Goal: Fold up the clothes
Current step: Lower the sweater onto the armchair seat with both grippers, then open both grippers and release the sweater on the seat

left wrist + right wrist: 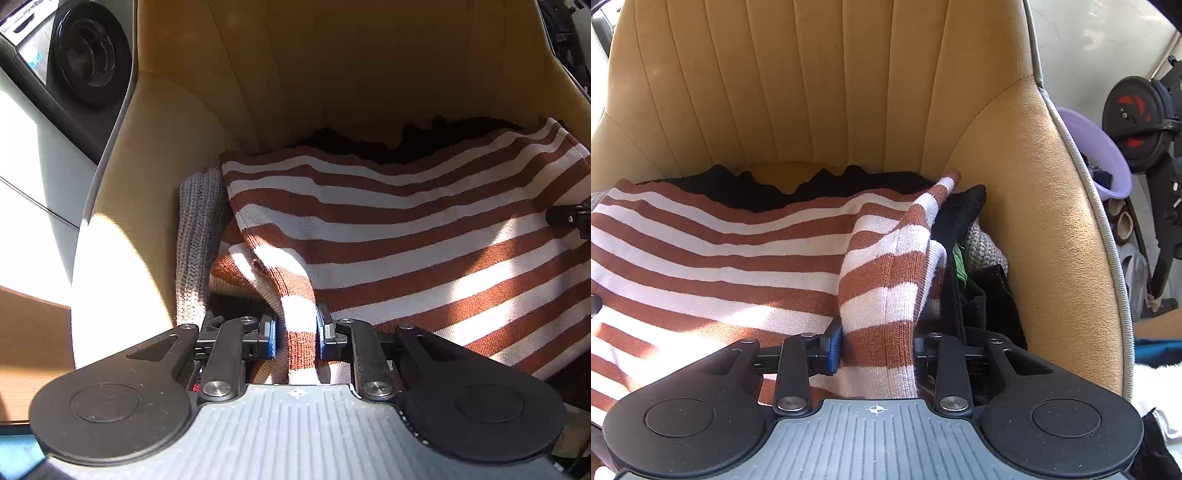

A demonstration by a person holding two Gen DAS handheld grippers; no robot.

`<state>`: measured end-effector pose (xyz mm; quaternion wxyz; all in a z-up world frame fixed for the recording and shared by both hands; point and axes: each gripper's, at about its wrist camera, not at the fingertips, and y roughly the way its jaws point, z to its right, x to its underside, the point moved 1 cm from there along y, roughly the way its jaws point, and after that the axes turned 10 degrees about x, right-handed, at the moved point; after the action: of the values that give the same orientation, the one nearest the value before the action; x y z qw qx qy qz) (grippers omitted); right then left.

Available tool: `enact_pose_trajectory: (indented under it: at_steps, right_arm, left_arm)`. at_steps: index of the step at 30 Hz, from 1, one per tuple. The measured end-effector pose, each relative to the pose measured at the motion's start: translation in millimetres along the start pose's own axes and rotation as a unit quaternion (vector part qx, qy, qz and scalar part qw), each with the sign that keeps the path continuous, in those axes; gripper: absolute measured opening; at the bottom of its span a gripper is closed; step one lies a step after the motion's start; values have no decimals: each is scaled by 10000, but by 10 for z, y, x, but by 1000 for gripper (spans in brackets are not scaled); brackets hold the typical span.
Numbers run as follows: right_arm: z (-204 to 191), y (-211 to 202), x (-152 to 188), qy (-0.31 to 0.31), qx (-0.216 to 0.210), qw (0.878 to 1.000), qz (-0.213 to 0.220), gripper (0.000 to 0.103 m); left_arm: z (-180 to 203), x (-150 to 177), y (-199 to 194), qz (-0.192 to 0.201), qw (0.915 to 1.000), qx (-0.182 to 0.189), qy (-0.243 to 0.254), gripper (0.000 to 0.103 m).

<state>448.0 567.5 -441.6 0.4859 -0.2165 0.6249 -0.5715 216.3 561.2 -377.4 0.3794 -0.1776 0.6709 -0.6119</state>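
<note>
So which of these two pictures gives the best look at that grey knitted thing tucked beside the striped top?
The left wrist view. There the grey knit shows as a long strip between the striped sweater and the chair's side. The right wrist view shows only a small grey patch among dark clothes at the sweater's other edge; whether it's the same garment I cannot tell.

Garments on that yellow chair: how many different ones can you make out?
3 at least: a striped sweater spread on top, a grey knit at its left edge, and a black garment behind it. More dark clothes beside it may be separate, partly hidden pieces.
</note>
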Motion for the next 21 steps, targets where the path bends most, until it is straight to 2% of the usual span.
enact_pose_trajectory:
  at_steps: [1,3,5,6,8,10,13,15,17,21]
  right_arm:
    - [18,-41,0,127,-6,9999,-4,38]
    - [90,-196,2,426,1,9991,66,71]
    - [147,-419,67,519,115,9978,384,85]
    - [173,-533,104,553,179,9968,556,91]
    - [167,-664,241,320,370,9967,643,93]
    - [117,-680,407,-49,563,9972,487,93]
    - [78,-556,680,-275,936,9952,69,89]
    - [101,-433,828,-231,1148,9930,-167,88]
    - [121,-335,902,-130,1262,9915,-271,88]
    - [90,-194,898,-96,1329,9903,-401,89]
  left_arm:
    - [-1,-12,-27,9,10000,0,-50,23]
    - [-23,-24,-107,69,9997,28,-217,25]
    - [-44,-11,-248,192,9991,8,-381,35]
    - [-42,1,-318,247,9988,-18,-426,44]
    - [-56,25,-415,368,9982,21,-477,48]
    - [31,97,-470,387,9983,98,-425,64]
    - [169,224,-467,278,9989,186,-341,70]
    - [215,331,-411,180,9993,117,-306,75]
    - [252,375,-272,171,9997,-95,-160,80]
    - [240,438,87,-147,9990,-389,175,81]
